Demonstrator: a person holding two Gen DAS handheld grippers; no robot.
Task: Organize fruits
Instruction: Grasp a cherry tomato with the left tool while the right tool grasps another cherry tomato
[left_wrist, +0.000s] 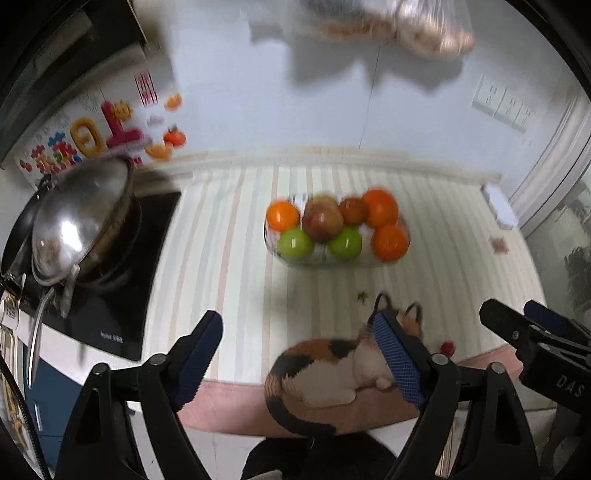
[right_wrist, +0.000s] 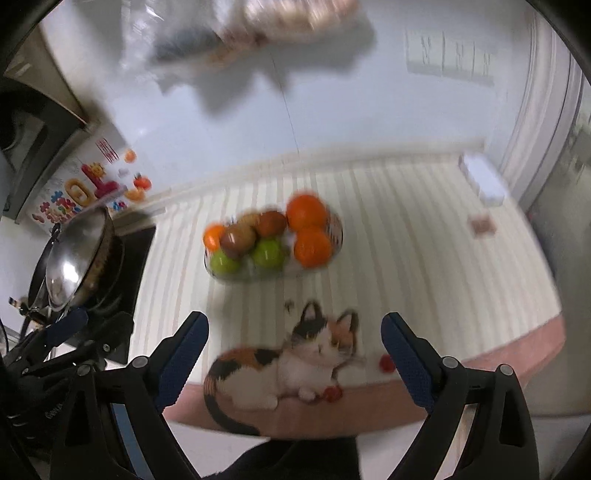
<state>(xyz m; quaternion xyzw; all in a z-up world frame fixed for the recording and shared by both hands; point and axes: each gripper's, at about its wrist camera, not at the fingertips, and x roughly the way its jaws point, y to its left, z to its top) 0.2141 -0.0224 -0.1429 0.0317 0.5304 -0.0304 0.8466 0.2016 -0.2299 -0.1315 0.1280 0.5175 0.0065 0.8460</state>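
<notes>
While nothing sits between either pair of blue pads, little seems left to do. Nearest, left gripper (left_wrist: 295, 363) with jaws wide apart and empty, hanging above the front edge of the counter; right gripper (right_wrist: 295, 360) likewise spread and empty, its black frame showing at the right edge of the left wrist view. Just under both, a striped mat (left_wrist: 229, 258) with a calico cat print (right_wrist: 280, 363) and 2 small red printed balls near the cat's paws. Farther on, mid-mat and well apart from both grippers, a clear glass bowl (left_wrist: 273, 248) piled with fruit: 3 oranges (left_wrist: 390, 242), 2 green apples (left_wrist: 295, 242) along the near side, and about 3 reddish-brown fruits (left_wrist: 322, 221), too blurred to name. No loose fruit visible on the mat or counter, so gathering judged complete or close to it; possibly only backing off left. To the left, a black cooktop (left_wrist: 110, 325) carrying a wok under a steel lid (left_wrist: 79, 229). Farthest, a wall with socket plates (left_wrist: 504, 105) and blurred plastic bags (left_wrist: 432, 31) hanging.
</notes>
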